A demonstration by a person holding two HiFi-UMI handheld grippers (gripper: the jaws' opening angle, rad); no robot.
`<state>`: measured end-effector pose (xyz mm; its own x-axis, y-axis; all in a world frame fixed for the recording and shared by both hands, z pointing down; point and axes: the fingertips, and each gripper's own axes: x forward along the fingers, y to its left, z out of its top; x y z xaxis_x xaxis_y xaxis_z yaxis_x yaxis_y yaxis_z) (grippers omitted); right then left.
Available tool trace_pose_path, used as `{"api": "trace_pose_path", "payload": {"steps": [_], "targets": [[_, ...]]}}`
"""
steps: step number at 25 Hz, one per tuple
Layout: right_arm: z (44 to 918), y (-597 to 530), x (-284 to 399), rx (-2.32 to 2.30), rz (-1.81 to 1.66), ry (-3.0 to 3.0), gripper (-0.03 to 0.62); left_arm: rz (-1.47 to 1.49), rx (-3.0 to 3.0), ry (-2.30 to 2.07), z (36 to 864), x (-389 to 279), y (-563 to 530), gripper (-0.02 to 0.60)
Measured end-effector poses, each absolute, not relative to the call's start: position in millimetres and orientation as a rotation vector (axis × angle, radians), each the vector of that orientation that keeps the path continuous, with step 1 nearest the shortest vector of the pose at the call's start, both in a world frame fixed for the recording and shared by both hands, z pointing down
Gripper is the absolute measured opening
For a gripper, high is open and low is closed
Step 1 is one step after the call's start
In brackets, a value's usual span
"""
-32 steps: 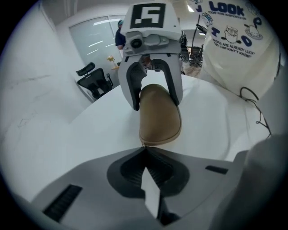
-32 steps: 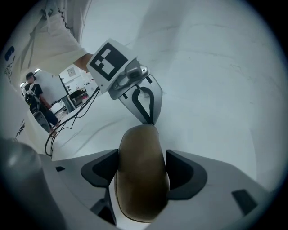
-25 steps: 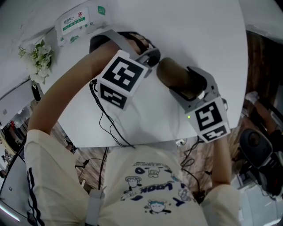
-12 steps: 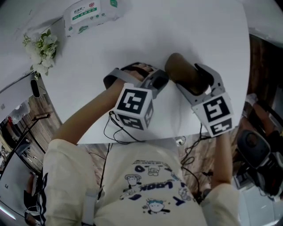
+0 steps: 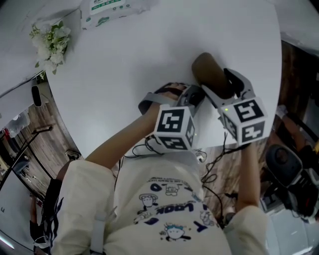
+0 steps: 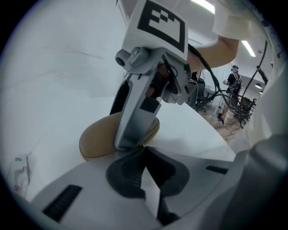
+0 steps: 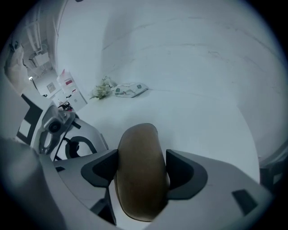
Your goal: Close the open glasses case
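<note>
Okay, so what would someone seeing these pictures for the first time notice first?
Probably the brown glasses case near the white table's right edge, clamped across its width by the right hand-held gripper. Next, the left hand-held gripper, jaws shut and empty, close beside it, both carrying bold black-and-white marker cubes. A small flower bunch and a wipes pack sit at the far left corner.

Bright even overhead light; ceiling strips (image 6: 248,47) glare; dark fisheye corners; near glasses case (image 7: 139,175) soft-focus.
</note>
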<state>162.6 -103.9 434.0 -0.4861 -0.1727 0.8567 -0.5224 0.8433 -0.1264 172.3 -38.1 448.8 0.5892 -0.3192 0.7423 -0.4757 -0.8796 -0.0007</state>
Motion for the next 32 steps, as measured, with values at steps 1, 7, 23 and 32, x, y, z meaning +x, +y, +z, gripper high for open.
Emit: {"api": "trace_pose_path", "payload": {"steps": [1, 7, 23, 32], "targets": [[433.6, -103.0, 161.3, 0.522, 0.476, -2.061, 0.319, 1.155, 2.608, -0.685, 450.0, 173.7, -36.4, 0.000], [432.7, -97.4, 153.9, 0.623, 0.611, -2.050, 0.319, 1.025, 2.532, -0.776, 444.6, 151.4, -33.8, 0.000], [442.3, -100.9, 111.4, 0.890, 1.109, -1.791, 0.321, 1.221, 2.599, -0.733, 438.8, 94.2, -26.0, 0.000], [441.3, -106.0, 108.9, 1.024, 1.229, -1.748, 0.321, 1.118, 2.551, -0.739, 448.6, 134.0, 19.8, 0.000]]}}
